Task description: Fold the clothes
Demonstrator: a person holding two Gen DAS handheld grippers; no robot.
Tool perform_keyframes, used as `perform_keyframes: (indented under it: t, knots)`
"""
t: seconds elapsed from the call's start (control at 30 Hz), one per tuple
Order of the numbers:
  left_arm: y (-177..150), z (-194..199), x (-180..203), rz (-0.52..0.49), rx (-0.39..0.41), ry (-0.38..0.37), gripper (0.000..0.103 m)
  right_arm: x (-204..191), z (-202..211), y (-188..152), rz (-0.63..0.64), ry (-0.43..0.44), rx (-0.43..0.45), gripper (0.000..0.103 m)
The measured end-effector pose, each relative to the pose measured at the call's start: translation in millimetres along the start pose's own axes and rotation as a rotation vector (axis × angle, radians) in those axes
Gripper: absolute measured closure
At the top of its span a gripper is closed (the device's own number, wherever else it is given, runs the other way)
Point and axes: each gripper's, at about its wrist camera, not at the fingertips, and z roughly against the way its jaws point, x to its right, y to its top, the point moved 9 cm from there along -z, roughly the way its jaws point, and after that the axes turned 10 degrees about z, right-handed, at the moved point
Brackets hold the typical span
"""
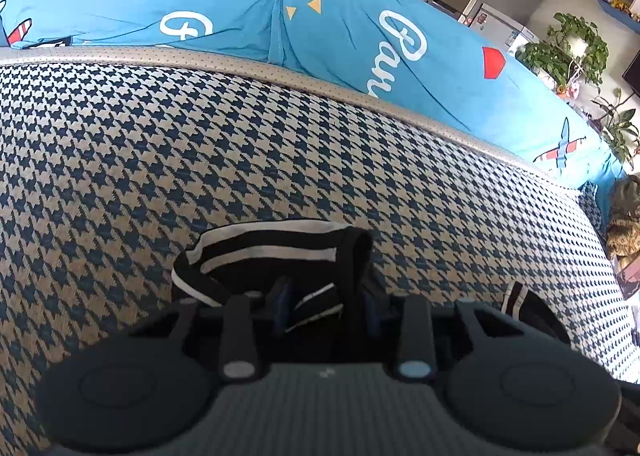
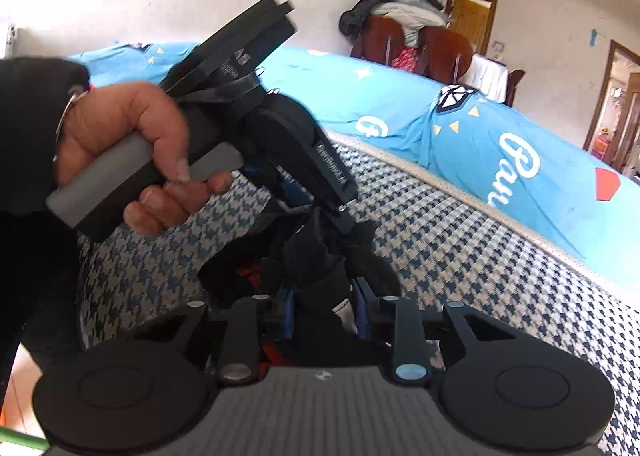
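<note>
left wrist: my left gripper (image 1: 326,310) clamped on striped black garment (image 1: 280,252) | right wrist: my right gripper (image 2: 322,310) clamped on it too; only here my hand (image 2: 132,160) shows

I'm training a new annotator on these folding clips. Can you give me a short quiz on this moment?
1. True or false: the left hand-held gripper has black garment cloth with white stripes between its fingers.
2. Multiple choice: the garment lies on a) a bare wooden table, b) a houndstooth-patterned cover, c) a tiled floor.
3. Fill in: in the right wrist view, the hand holding the other tool wears a ___ sleeve.

Key: 1 true. 2 b. 3 black. Note: the right hand-held gripper also has dark cloth between its fingers, and a blue printed sheet lies beyond the patterned cover.
</note>
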Motion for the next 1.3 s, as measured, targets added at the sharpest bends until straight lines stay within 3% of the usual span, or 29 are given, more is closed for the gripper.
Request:
perform_keyframes:
  t: [0.3,0.83,1.07,1.3]
  knots:
    - [23.4,20.3,16.0,0.003,0.202,-0.013,0.078,40.0,5.8,13.4,-0.099,-0.189,0.073,0.079]
    - [46.4,32.8,43.4,-0.061,0.386,0.027,0.079,84.6,5.5,37.9,-0.109,-0.484,0.126,0.080]
    - [57.8,18.0,43.6,-0.038,0.351,0.009,0.079,100.9,-9.2,48.6,-0.049,-0.544,0.126,0.080]
    - [76.6,-14.6,34.0,0.033,0.218,-0.103,0.074,127.0,-29.0,45.1,-0.030,-0.579,0.093,0.080]
